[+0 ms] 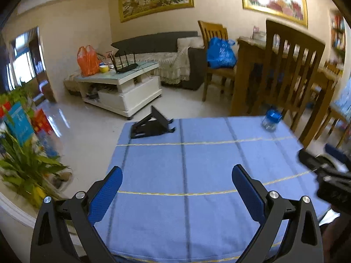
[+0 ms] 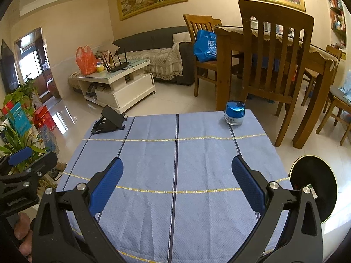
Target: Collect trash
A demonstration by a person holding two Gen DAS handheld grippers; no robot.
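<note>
Both left gripper (image 1: 177, 188) and right gripper (image 2: 177, 180) hover wide and empty over blue tablecloth (image 2: 175, 164), no loose trash visible, only blue-lidded jar (image 2: 234, 115) and black phone stand (image 2: 109, 120) at far edge, black bin (image 2: 313, 188) just right of table, collecting looks done or unstarted

Right tongs (image 2: 177, 175) spread over blue tablecloth (image 2: 175, 157), jar (image 2: 234, 115) beyond

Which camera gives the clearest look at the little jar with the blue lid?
The right wrist view: the jar is sharp, upright near the tablecloth's far right corner. The left wrist view shows it motion-blurred.
</note>
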